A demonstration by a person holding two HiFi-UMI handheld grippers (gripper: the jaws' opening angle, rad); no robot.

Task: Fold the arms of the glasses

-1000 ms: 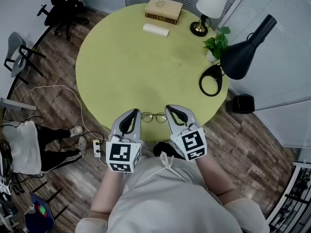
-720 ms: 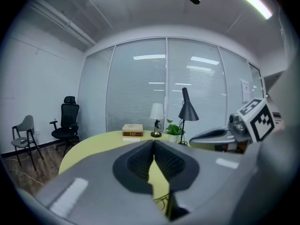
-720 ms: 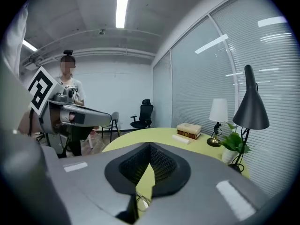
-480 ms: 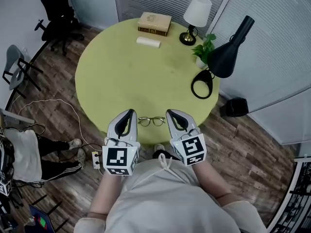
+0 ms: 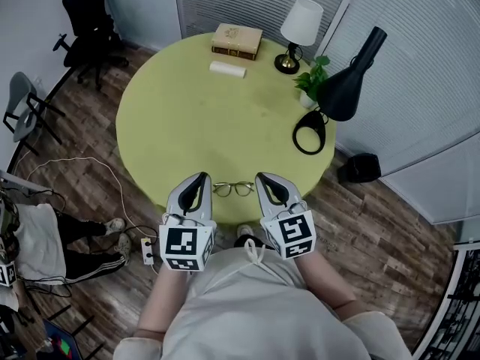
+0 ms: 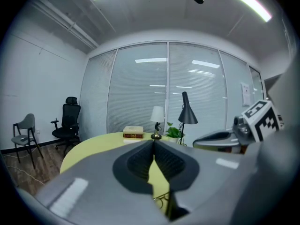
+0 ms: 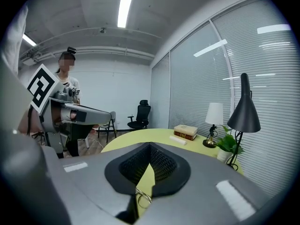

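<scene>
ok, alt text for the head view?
From above, a person holds the left tongs and right tongs, both shut and empty, either side of glasses lying at the near edge of a round yellow-green table. A book, white lamp, plant and black lamp line its far and right rim.

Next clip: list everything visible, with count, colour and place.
table: one, yellow-green, round, centre.
glasses: one, gold-rimmed, table's near edge, between the claws.
book: one, tan, far edge.
white oblong object: one, beside the book.
table lamp: one, white shade, far right.
plant: one, green, right edge.
desk lamp: one, black, right edge.
office chair: one, black, floor, far left.
grey chair: one, floor, left.
seated person: one, dark trousers, lower left.
left claw: one, grey, shut, empty, left of glasses.
right claw: one, grey, shut, empty, right of glasses.
</scene>
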